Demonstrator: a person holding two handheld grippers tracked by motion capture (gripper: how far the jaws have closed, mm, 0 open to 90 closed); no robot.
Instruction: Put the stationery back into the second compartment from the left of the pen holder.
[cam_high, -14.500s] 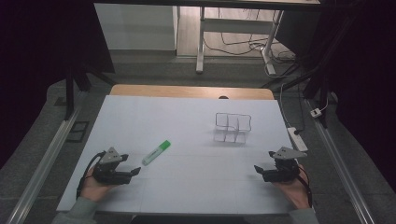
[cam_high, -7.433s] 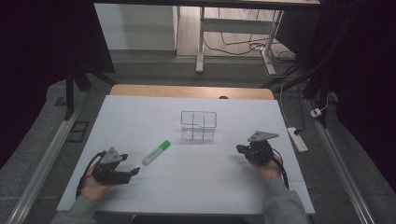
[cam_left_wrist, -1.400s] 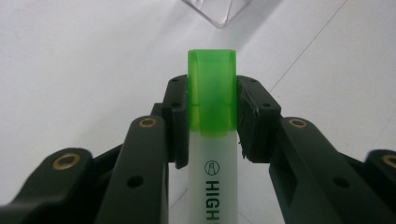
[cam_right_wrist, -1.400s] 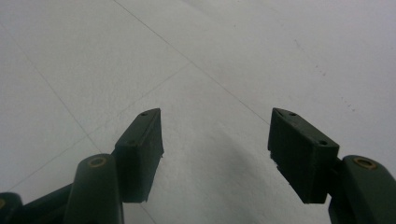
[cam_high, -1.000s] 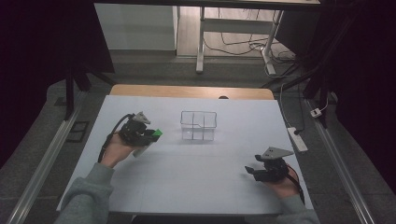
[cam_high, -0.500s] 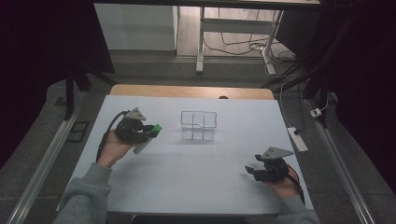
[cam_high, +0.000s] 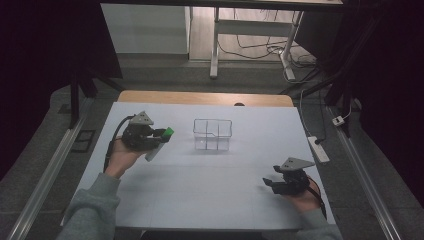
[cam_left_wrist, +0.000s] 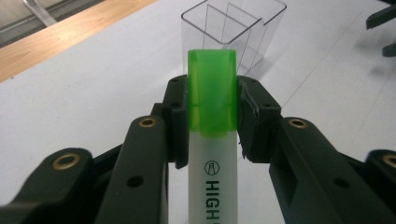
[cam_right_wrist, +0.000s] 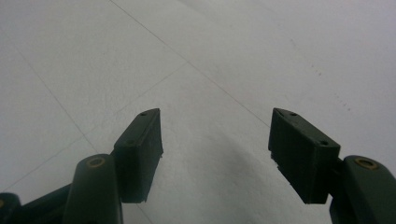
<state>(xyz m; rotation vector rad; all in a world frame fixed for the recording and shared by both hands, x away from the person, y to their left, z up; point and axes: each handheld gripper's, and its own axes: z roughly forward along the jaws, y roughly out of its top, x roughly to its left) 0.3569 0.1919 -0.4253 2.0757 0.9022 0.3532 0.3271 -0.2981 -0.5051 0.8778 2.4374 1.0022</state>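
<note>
From above, your left gripper (cam_high: 150, 137) hangs over the table's (cam_high: 210, 200) left half, just left of the clear box (cam_high: 213, 134), carrying the highlighter (cam_high: 160, 142) with its green cap (cam_high: 168, 132) pointing toward the box. Your left gripper view settles the grip: the jaws pinch the highlighter (cam_left_wrist: 212, 154) from both sides right at the seam where the cap (cam_left_wrist: 211, 88) meets the white barrel, and the box (cam_left_wrist: 233, 35) stands straight ahead with its open compartments and dividers visible past the cap. The high view cannot show that pinch, but it gives you the layout. Your right gripper (cam_high: 276, 183) rests near the table's front right corner, well apart from the box. Its own view shows its jaws spread wide over bare white table (cam_right_wrist: 224, 56), nothing between them. Wide open surface lies between your two hands and in front of the box; the box sits toward the far edge, with a wooden strip (cam_high: 200, 97) behind the white sheet.
</note>
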